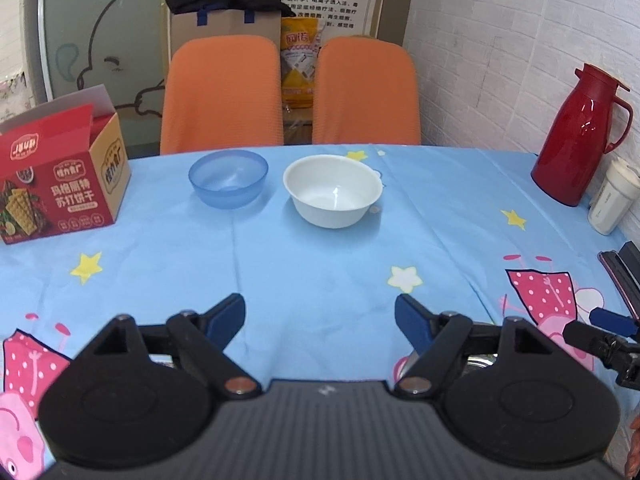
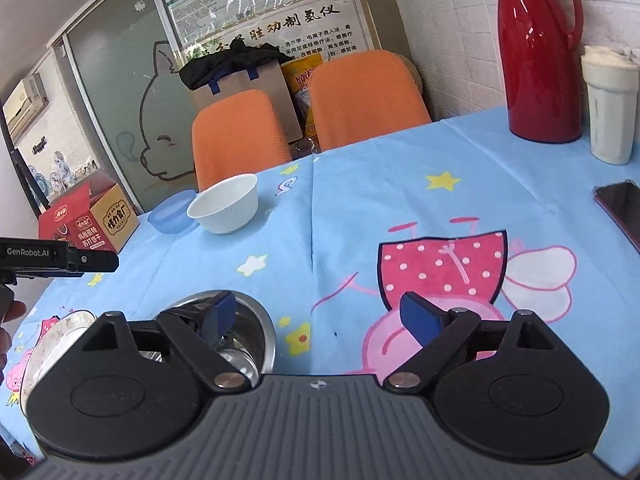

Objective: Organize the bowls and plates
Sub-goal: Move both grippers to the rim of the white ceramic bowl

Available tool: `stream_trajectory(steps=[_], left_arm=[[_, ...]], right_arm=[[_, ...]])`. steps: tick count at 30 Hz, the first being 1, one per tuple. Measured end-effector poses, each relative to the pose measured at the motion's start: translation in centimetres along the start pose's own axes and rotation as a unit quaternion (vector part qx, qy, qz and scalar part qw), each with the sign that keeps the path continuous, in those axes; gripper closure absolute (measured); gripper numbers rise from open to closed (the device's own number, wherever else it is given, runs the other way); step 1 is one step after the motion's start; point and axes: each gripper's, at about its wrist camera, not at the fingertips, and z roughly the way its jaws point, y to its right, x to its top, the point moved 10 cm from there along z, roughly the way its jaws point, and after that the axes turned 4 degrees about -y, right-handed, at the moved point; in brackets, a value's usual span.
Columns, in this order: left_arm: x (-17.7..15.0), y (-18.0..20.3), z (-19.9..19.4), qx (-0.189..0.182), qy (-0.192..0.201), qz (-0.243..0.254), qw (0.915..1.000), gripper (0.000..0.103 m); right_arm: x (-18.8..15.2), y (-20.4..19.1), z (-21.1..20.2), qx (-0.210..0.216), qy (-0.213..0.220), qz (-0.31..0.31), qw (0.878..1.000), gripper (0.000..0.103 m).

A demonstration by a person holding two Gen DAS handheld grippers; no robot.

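Steel bowl (image 2: 244, 332) under the right gripper (image 2: 316, 320), both grippers' jaws wide and empty, looks rigid, slippery; grip its rim.

The right hand-held gripper (image 2: 318, 316) hangs spread wide, its left finger over a steel bowl (image 2: 256, 328).

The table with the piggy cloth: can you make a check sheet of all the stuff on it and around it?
Surface: light blue cartoon tablecloth, creased.
Job's things: translucent blue plastic bowl beside white ceramic bowl, both upright, apart; shiny steel bowl near right gripper; patterned plate, partly hidden.
Clutter: red biscuit box, red thermos jug, white tumbler, dark phone.
Grippers: left gripper open; right gripper open, one finger over the steel bowl.
Cables: nothing seen.
Surroundings: two orange chairs, white brick wall.
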Motion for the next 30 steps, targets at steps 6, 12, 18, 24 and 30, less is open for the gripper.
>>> stream_trajectory(steps=[6,12,18,24,30], left_arm=[[1.3,-0.5,1.3,0.001,-0.002,-0.002,1.0,0.026],[3.1,-0.9,3.5,-0.004,-0.015,-0.016,0.9998,0.026],[5.2,-1.9,6.7,-0.008,-0.032,-0.059,0.9977,0.026],[6.5,-2.9,9.5,0.005,-0.046,-0.074,0.9962,0.026],[7.7,-4.6,13.0,-0.001,-0.08,-0.173,0.9816,0.026]], right_arm=[[3.3,-1.7,1.7,0.004,0.007,-0.046,0.999,0.0],[6.3,-3.9,4.8,0.012,-0.004,-0.102,0.995,0.0],[9.5,-5.3,8.8,0.015,-0.02,-0.139,0.99,0.0],[10.5,-5.9,11.8,0.024,-0.031,-0.16,0.986,0.0],[11.3,-5.6,15.5,0.045,-0.057,-0.131,0.989,0.0]])
